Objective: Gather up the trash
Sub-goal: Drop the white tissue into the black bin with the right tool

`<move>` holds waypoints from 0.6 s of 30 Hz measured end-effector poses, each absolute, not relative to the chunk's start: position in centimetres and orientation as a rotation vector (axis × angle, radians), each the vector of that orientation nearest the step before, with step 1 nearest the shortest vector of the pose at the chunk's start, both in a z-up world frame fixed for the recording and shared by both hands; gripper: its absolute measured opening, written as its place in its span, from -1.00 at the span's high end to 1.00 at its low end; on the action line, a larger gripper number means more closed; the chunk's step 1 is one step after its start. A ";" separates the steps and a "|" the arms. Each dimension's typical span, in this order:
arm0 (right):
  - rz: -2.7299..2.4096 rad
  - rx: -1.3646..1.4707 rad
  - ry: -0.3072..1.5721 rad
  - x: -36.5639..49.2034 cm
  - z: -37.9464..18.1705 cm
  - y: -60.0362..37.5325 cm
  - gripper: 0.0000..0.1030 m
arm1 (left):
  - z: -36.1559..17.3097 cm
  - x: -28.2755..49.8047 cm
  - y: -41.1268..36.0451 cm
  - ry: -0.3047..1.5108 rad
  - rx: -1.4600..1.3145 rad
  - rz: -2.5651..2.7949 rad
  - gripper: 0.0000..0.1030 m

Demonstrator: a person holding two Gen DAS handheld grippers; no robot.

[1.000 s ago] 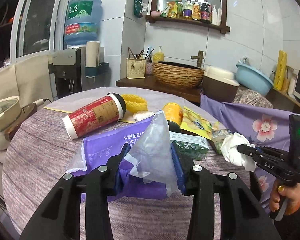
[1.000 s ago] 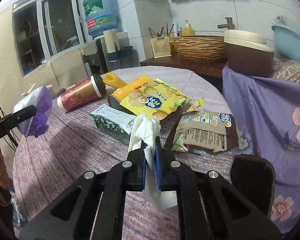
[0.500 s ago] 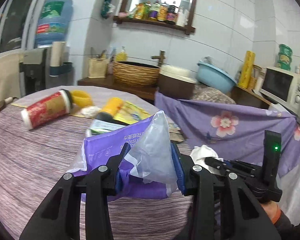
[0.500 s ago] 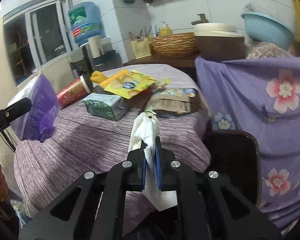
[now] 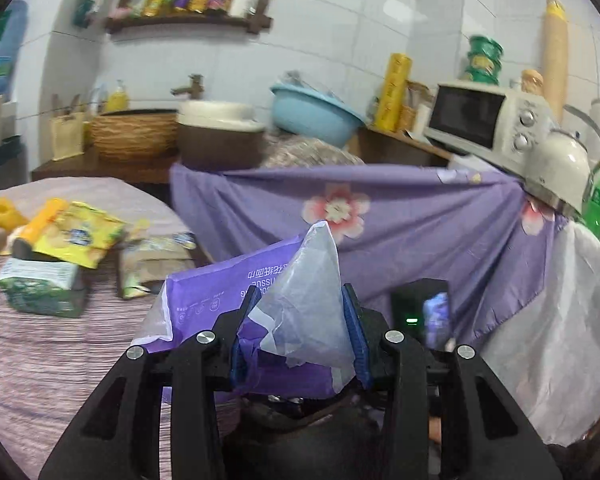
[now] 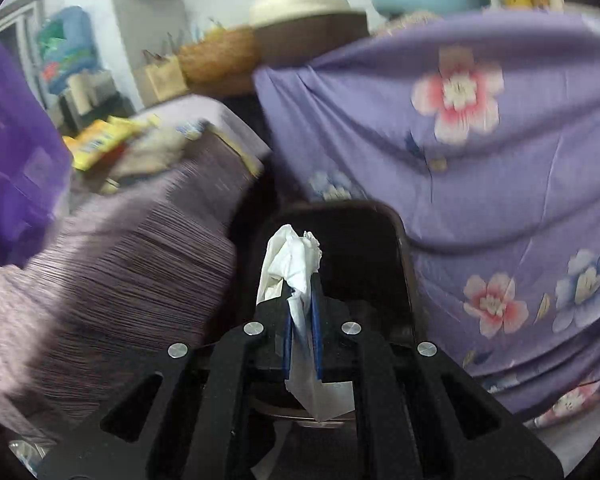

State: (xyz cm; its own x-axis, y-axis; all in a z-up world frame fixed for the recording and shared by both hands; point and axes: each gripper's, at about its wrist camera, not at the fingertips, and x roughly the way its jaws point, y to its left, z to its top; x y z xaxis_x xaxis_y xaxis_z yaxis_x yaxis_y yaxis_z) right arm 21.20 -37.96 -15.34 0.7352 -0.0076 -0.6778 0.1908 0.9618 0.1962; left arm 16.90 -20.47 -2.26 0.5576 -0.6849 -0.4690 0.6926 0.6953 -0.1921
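Holding now: I have two pieces of trash in hand, both off the desk [image 5: 40, 360] and none binned yet, as far as I can judge.
Left gripper [image 5: 300, 340]: clenched on a purple tissue wrapper [image 5: 220, 300] with a clear plastic flap [image 5: 308, 296], held just off the desk's right edge.
Right gripper [image 6: 302, 328]: clenched on a crumpled white tissue [image 6: 292, 264], hovering above a dark bin [image 6: 364, 248] that stands right of the desk, against the purple flowered cloth [image 6: 480, 180].
Left on desk: I still see a green box [image 5: 40, 284], a yellow snack bag [image 5: 80, 236], a yellow can [image 5: 44, 216] and a brown-and-white pouch [image 5: 156, 256], all back on the desk, left of my wrapper.
Progress: early to middle, I reckon; two drops pending, then at least four more pickups.
Writing: the wrapper shows mirrored, upside-down characters and letters like "ISSUE"; I cannot read the rest. Snack bag and pouch labels are too blurred.
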 end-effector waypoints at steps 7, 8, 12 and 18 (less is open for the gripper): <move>-0.148 0.302 0.851 24.6 -21.8 -40.1 0.24 | -5.1 16.8 -24.3 0.604 0.059 -0.881 0.21; -0.154 0.308 0.855 24.9 -22.2 -40.2 0.06 | -5.4 16.8 -24.6 0.609 0.064 -0.886 0.21; -0.187 0.315 0.857 25.0 -23.5 -40.6 -0.18 | -6.1 16.7 -25.2 0.622 0.080 -0.894 0.21; -0.235 0.320 0.828 23.3 -22.2 -41.9 -0.19 | -5.8 16.7 -27.1 0.618 0.097 -0.926 0.21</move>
